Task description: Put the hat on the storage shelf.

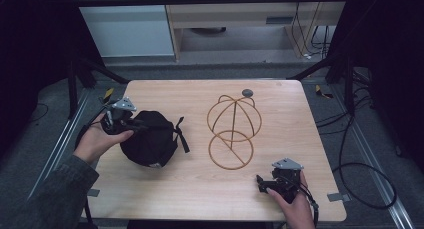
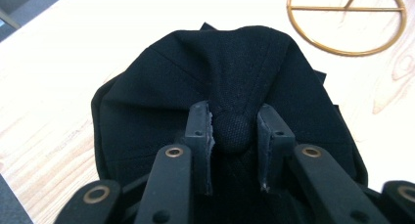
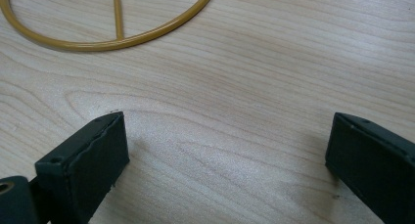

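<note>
The table [image 1: 200, 189] is light wood, and on it sit two big things: a black cap [image 1: 149, 139] left of centre and a gold wire stand [image 1: 234, 129] right of centre, a domed frame over a ring base, standing apart from the cap. A small grey disc [image 1: 247, 93] lies at the far edge behind the stand. The work in hand looks like getting the cap onto the stand, and by my reading it is at an early stage: the cap has been gripped, but it is not yet on the dome, and the carry across and the setting down are left to do. The stand is bare. The left gripper [image 2: 234, 131] is closed on the cap's top button [image 2: 232, 132], with the two jaws pressing it from either side and the crown fabric bunched into folds around the pinch; in the high view this gripper [image 1: 131, 123] reaches over the cap from its left side, so the cap hangs or sits right under and ahead of it. Whether the cap has left the table I cannot tell for sure. The right gripper [image 3: 225, 145] rests near the front right edge of the table, jaws wide apart with nothing but bare wood between them; the stand's ring base [image 3: 112, 38] lies just ahead of it, untouched
</note>
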`<state>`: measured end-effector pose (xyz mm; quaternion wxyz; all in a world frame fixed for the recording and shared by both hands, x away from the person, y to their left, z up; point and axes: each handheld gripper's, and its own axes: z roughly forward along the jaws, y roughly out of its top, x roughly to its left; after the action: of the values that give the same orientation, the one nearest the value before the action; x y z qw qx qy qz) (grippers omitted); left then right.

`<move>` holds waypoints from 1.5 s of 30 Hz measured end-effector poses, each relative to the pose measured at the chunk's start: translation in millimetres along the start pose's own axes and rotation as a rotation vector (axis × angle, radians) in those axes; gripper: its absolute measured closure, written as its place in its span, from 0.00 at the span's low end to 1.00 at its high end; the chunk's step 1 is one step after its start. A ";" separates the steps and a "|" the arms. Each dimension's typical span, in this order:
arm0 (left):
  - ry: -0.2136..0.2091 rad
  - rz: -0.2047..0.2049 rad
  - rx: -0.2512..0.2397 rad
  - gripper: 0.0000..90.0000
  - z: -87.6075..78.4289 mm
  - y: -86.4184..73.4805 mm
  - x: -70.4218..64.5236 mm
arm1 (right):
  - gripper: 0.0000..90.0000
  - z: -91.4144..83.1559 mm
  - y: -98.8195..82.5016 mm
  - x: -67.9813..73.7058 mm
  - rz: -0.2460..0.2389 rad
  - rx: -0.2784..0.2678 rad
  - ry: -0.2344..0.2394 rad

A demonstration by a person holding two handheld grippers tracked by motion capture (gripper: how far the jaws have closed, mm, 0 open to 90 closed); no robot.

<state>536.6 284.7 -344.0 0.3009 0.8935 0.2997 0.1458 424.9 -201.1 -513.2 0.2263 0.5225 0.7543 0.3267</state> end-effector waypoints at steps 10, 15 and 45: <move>0.012 0.045 -0.072 0.79 -31.0 7.8 -14.0 | 0.02 -0.2 0.2 0.2 0.005 0.002 0.004; 0.014 0.066 -0.096 0.80 -42.6 10.3 -21.2 | 0.02 -0.2 0.2 0.2 0.004 0.002 0.003; 0.010 0.163 -0.265 0.80 -93.2 44.6 -61.1 | 0.02 0.0 0.4 0.2 0.007 0.003 0.006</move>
<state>467.9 260.1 -248.7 0.4017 0.8667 0.2059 0.2124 425.1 -200.9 -512.9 0.2221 0.5244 0.7537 0.3281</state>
